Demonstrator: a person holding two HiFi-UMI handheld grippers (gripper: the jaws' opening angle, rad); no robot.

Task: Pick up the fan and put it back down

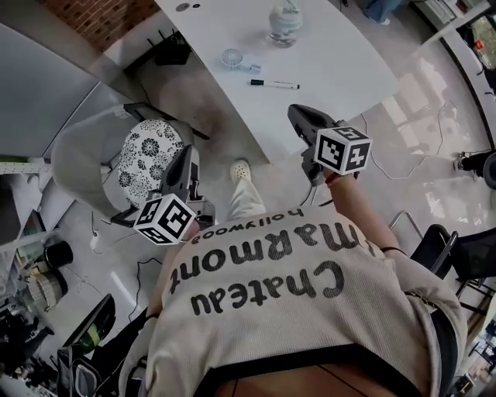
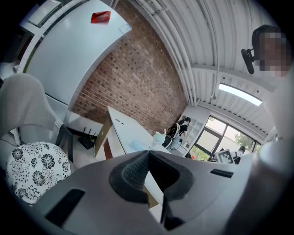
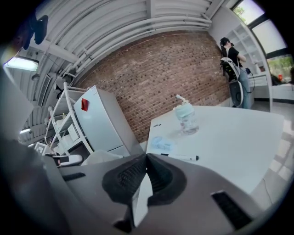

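A small pale blue hand fan [image 1: 232, 60] lies flat on the white table [image 1: 341, 54], seen far ahead in the head view. It also shows as a pale patch, the fan [image 3: 161, 143], in the right gripper view and, faintly, the fan [image 2: 137, 146] in the left gripper view. My right gripper [image 1: 298, 115] hangs over the floor just short of the table's near edge, shut and empty [image 3: 147, 156]. My left gripper [image 1: 184, 155] is lower left, beside a chair, jaws together with nothing held [image 2: 148, 153]. Both are well short of the fan.
A black marker [image 1: 273, 84] lies just right of the fan, and a clear water bottle [image 1: 285, 23] stands behind it. A grey chair with a floral cushion [image 1: 147, 151] sits left of the table. Cables cross the glossy floor [image 1: 418, 155]. A person [image 3: 232, 69] stands far off.
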